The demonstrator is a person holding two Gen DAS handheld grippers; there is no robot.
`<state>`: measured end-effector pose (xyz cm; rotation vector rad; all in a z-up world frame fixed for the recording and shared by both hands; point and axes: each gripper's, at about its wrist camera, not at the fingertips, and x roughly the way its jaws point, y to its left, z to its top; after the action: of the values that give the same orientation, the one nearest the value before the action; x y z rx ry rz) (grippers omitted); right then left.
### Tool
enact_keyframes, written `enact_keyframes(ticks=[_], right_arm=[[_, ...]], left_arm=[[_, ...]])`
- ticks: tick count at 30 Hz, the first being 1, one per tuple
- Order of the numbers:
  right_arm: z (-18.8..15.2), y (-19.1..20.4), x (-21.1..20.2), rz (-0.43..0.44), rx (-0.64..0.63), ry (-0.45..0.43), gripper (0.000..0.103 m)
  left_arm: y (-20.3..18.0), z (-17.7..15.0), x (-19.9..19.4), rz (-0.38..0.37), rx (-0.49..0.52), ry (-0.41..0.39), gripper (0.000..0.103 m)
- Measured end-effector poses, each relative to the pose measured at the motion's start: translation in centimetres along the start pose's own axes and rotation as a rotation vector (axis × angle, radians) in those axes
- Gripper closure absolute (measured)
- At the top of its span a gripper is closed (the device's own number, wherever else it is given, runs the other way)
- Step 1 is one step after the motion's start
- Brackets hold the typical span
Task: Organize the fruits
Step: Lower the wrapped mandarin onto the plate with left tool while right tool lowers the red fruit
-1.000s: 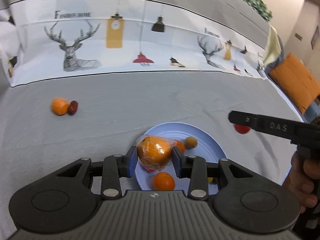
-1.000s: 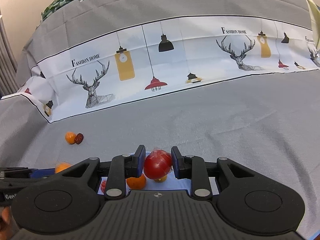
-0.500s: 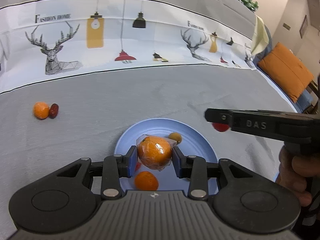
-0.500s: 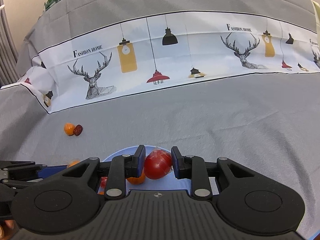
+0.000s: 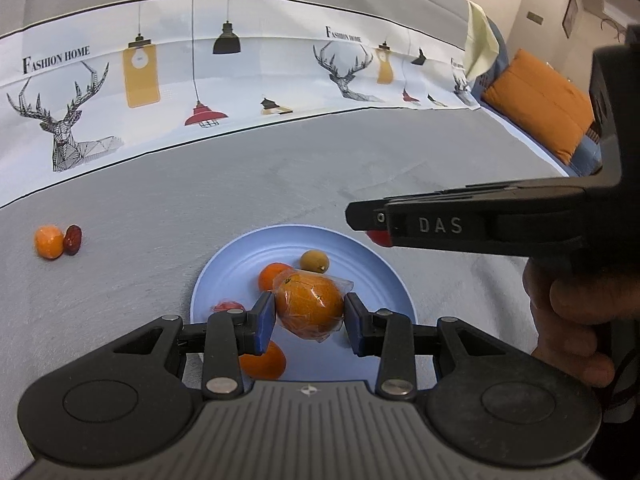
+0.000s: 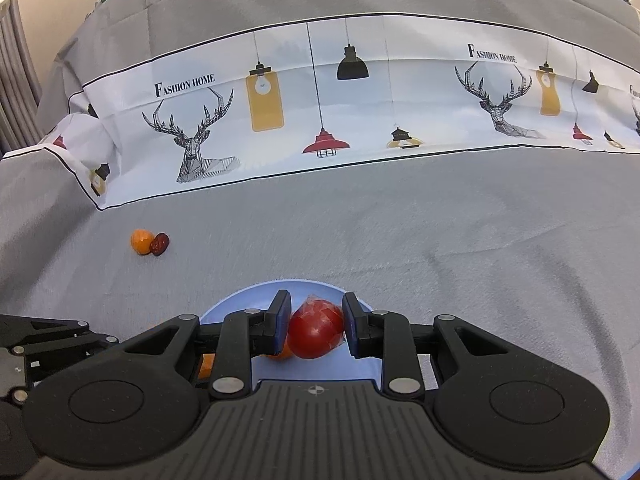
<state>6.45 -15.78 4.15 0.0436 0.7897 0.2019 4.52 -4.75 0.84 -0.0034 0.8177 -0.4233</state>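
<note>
My left gripper (image 5: 309, 322) is shut on a plastic-wrapped orange (image 5: 310, 309) and holds it over the blue plate (image 5: 372, 276). The plate holds a small orange (image 5: 272, 274), another orange (image 5: 264, 362), a brownish-green fruit (image 5: 315, 261) and a red fruit (image 5: 228, 306). My right gripper (image 6: 316, 330) is shut on a wrapped red fruit (image 6: 316, 334) above the plate's far rim (image 6: 256, 294); in the left wrist view it reaches in from the right (image 5: 362, 218). A loose small orange (image 5: 49, 241) and a dark red date (image 5: 73, 239) lie together at the far left.
The grey cloth (image 5: 200, 208) covers the surface, with a white printed band (image 5: 240, 92) behind. An orange cushion (image 5: 540, 104) sits at the far right. The loose orange (image 6: 142, 241) and date (image 6: 160, 243) also show in the right wrist view.
Both grippers have moved in over the plate with their fruits still held. The right gripper has come further left across the plate's far side.
</note>
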Motion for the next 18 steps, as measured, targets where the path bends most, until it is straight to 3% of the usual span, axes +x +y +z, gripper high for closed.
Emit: enact_keyframes(ticks=[18], right_arm=[[-0.15,0.28,0.31,-0.001,-0.012,0.012,0.074]], left_arm=[[-0.06,0.00,0.34,0.000,0.011,0.002,0.062]])
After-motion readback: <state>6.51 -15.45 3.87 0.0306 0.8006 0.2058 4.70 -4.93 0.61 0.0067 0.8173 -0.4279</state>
